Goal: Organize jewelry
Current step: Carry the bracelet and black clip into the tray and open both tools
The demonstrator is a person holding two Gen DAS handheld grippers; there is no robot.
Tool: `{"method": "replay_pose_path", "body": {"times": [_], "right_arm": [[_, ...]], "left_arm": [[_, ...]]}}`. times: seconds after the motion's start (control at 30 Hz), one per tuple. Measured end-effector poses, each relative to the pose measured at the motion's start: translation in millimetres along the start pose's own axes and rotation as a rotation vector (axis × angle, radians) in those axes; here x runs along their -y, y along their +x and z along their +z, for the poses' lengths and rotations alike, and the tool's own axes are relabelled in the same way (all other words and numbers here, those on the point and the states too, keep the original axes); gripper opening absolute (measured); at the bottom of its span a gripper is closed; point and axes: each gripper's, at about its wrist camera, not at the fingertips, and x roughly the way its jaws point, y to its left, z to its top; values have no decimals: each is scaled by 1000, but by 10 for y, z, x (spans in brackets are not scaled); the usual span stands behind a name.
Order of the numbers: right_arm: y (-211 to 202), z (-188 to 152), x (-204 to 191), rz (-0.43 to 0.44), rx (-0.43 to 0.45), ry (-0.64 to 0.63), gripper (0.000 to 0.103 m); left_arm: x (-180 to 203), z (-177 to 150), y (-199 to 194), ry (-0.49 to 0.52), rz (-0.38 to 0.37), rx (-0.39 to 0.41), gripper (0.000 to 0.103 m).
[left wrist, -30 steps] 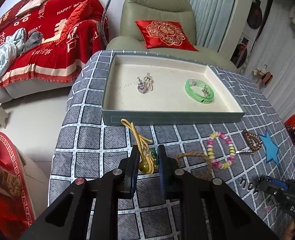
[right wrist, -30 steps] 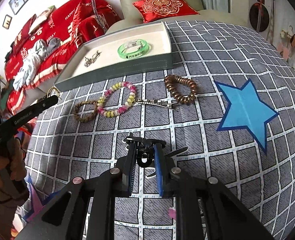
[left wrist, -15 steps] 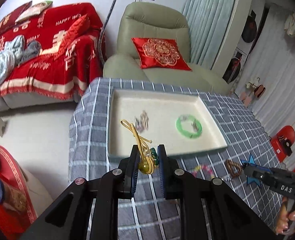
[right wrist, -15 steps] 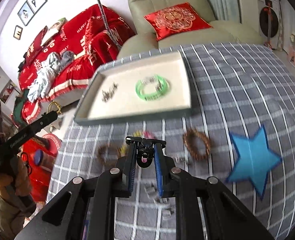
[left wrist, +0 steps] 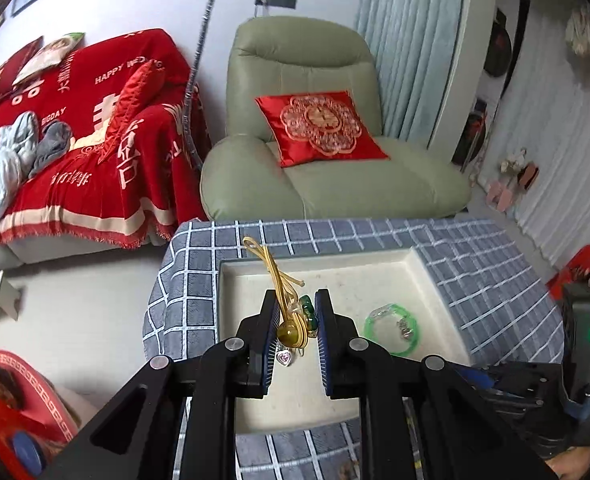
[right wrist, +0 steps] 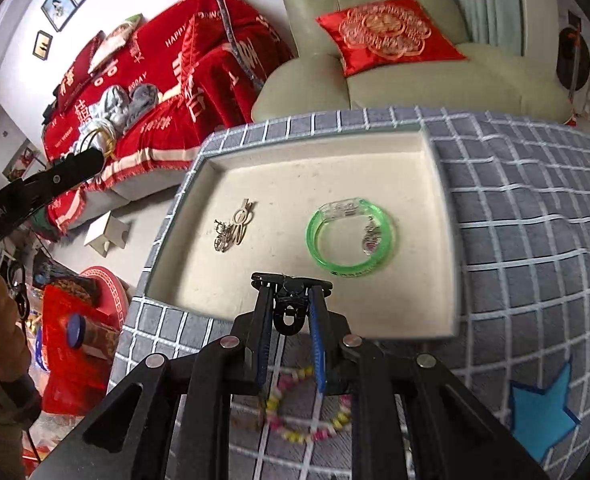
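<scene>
The left gripper (left wrist: 295, 320) is pinching a gold cord bracelet (left wrist: 285, 300) between its fingers (left wrist: 270, 332), holding it above the cream-lined tray (left wrist: 427, 276). An amber bead and a green bead are sitting right between the pads, while the cord's loop is sticking up past the fingertips. Below it in the tray, a small silver heart pendant (left wrist: 285, 357) is lying to the left of a translucent green bangle (left wrist: 391, 332).

The right gripper (right wrist: 291, 312) is clamping a black hair clip (right wrist: 291, 294) at its fingertips, hovering over the tray's near edge (right wrist: 295, 324). The green bangle (right wrist: 351, 236) is carrying dark lettering, too blurred to read. Behind the tray, a red throw (left wrist: 95, 128) is showing the words "HAPPY WEDDING" and "BIGDAY". A pastel bead bracelet (right wrist: 307, 412) is lying on the checked desk (right wrist: 535, 240), just in front of the tray.
</scene>
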Motion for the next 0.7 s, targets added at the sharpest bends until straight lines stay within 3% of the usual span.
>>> {"method": "replay_pose_path", "body": {"times": [0.3,0.7], "right_arm": [[483,-3,142,-41,-73,17,19],[576,165,417,-171,-6,27,19]], "left_arm": [[117,-462,681,44,37,-126,34],[131,-700,1082,60,94,-189,34]]}}
